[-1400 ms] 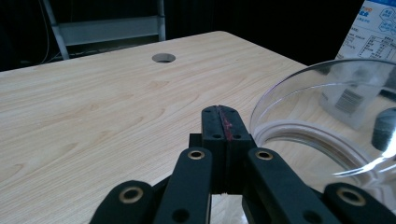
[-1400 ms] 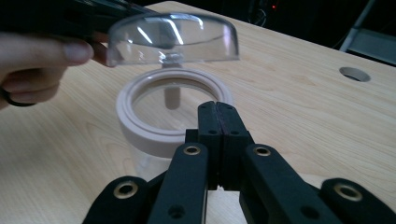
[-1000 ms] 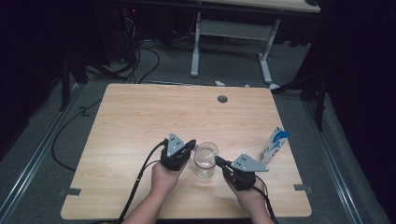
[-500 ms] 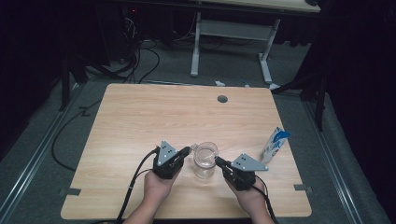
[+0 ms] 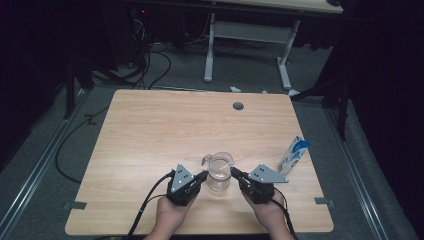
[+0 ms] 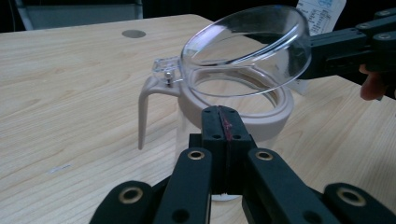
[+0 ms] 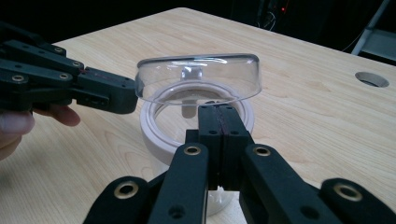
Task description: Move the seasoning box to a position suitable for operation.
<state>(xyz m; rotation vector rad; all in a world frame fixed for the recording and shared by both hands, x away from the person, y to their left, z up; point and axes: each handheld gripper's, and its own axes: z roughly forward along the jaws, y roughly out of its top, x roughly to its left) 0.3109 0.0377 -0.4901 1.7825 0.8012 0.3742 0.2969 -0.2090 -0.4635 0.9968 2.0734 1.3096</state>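
Observation:
A clear jug (image 5: 219,172) with a beige rim (image 6: 261,126) and handle (image 6: 144,105) stands near the table's front edge. Its clear hinged lid (image 6: 247,46) is tilted up off the rim. My left gripper (image 5: 202,175) is shut, with its tips (image 6: 223,114) close against the jug's left side just below the rim. My right gripper (image 5: 234,172) is shut too, level at the jug's right side. In the left gripper view the right gripper (image 6: 310,56) meets the lid's far edge. In the right gripper view the left gripper (image 7: 126,98) reaches the lid's (image 7: 198,77) left edge.
A blue and white carton (image 5: 294,155) stands near the right edge of the wooden table (image 5: 150,130). A round cable hole (image 5: 238,106) sits at the far middle. Cables trail off the front. A desk frame (image 5: 250,35) stands on the floor beyond.
My left hand has drawn back toward the near edge of the table, staying at the jug's left side. The right hand and the jug have kept still.

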